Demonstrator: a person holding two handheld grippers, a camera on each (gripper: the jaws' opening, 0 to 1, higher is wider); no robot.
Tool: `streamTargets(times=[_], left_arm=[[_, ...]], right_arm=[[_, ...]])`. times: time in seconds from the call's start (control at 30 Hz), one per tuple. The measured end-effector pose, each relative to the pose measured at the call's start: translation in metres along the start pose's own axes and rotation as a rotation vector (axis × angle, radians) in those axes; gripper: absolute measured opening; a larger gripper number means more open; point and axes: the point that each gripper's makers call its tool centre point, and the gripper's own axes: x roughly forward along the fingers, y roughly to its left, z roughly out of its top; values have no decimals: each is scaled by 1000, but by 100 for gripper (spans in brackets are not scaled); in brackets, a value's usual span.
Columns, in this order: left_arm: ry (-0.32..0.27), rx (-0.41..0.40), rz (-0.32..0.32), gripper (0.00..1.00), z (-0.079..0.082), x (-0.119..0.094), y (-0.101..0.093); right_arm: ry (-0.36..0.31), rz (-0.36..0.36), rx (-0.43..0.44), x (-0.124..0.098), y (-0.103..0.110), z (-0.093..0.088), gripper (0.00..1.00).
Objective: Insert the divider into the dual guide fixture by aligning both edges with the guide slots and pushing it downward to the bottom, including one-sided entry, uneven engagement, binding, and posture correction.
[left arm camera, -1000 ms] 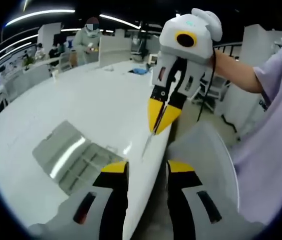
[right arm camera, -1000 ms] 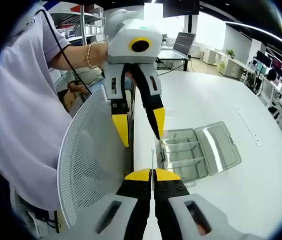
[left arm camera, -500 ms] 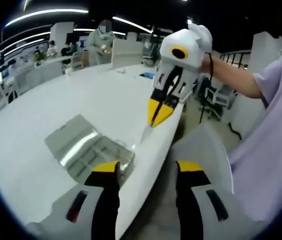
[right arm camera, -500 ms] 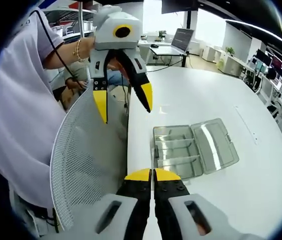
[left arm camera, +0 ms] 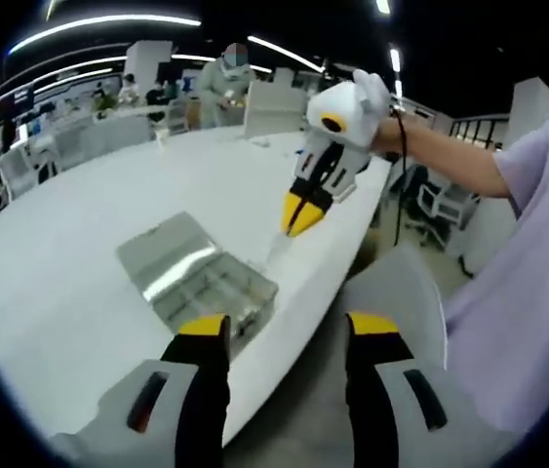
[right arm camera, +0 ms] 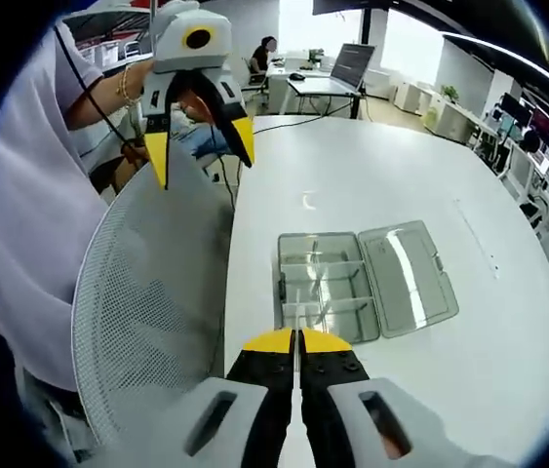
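The divider is a thin clear strip seen edge-on, standing up from my right gripper, whose yellow-tipped jaws are shut on it. Just beyond its tip lies the clear compartment box with its lid laid open to the right. In the left gripper view the right gripper holds the divider pointing down over the near corner of the box. My left gripper is open and holds nothing. It hangs off the table over the chair, apart from the right gripper, and appears as left gripper.
The box rests near the curved edge of a white table. A white mesh chair back stands against that edge under the left gripper. The person's sleeve is to the right. People and desks are far behind.
The left gripper has drawn back from the right gripper, still open. The right gripper with the divider now stands nearer the box's near corner.
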Motion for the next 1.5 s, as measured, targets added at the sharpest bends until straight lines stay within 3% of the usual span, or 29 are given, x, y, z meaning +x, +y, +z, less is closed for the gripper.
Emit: streamTargets(times=[0.73,1.5], left_arm=[[-37,-67,72,45,-9,-23,12],[-27,-112,106,45,-19,-29,23]], right_arm=[[66,16,-52,33,-25,-3,0],[117,63,-75,57,-36,-9,0]])
